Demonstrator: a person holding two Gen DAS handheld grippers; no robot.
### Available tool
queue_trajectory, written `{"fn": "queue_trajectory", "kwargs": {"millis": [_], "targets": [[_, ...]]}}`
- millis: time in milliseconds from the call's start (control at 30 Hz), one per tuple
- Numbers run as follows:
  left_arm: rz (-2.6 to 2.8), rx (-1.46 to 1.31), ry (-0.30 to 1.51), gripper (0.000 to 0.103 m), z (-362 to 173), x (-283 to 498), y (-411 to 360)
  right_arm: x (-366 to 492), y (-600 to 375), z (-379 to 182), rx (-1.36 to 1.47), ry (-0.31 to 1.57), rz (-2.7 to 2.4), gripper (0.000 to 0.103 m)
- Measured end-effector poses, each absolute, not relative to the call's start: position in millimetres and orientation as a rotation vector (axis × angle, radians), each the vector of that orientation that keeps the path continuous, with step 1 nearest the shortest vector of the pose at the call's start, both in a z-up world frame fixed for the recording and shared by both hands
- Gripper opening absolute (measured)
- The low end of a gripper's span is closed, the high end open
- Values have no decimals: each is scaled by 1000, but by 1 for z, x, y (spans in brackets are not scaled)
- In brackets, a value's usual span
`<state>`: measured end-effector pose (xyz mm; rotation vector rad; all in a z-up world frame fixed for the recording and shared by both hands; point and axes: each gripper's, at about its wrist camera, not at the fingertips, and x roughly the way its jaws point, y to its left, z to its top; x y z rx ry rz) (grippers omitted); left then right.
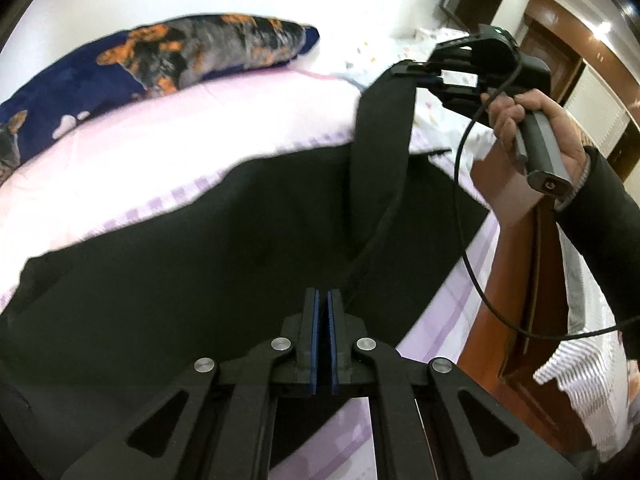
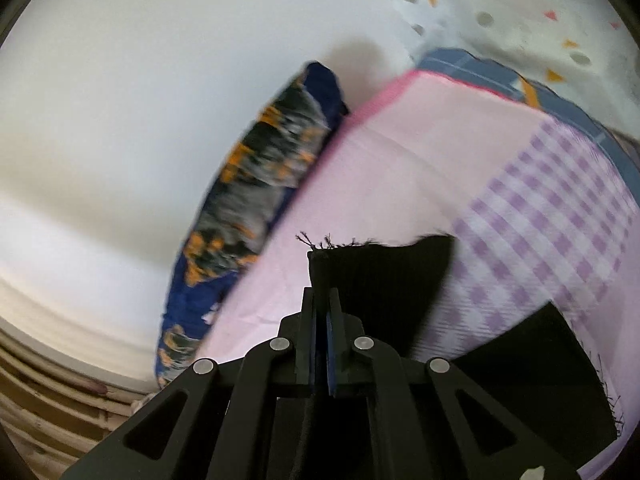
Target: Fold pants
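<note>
A bed covered by a pink sheet with a lilac checked border fills both views, a navy plush cushion with orange and grey patches lying along its far side against the white wall. Spread across the sheet are the black fabric pants, most of the cloth still flat, one leg pulled up into a taut strip. That strip ends in the right gripper, whose jaws are clamped on the frayed black hem, held by the person's hand. The left gripper has its blue pads drawn together at the cloth's near edge, apparently pinching it. I judge the first fold only begun: lifted, nothing laid over yet.
</note>
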<state>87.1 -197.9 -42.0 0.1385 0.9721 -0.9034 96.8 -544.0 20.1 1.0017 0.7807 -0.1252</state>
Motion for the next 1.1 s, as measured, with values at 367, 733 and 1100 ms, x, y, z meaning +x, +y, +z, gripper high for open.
{"fn": "queue_trajectory", "kwargs": {"millis": [367,733,1100], "targets": [[-900,85,894,4,-21,92,-187,94,-540,74,917,747,-128,5],[-1035,225,959,4,-53,55,-208,-21,-556,33,907,772,-338,4],[-1097,301,992,3,-71,40,-220,-56,-564,-38,888,914,-502,3]]}}
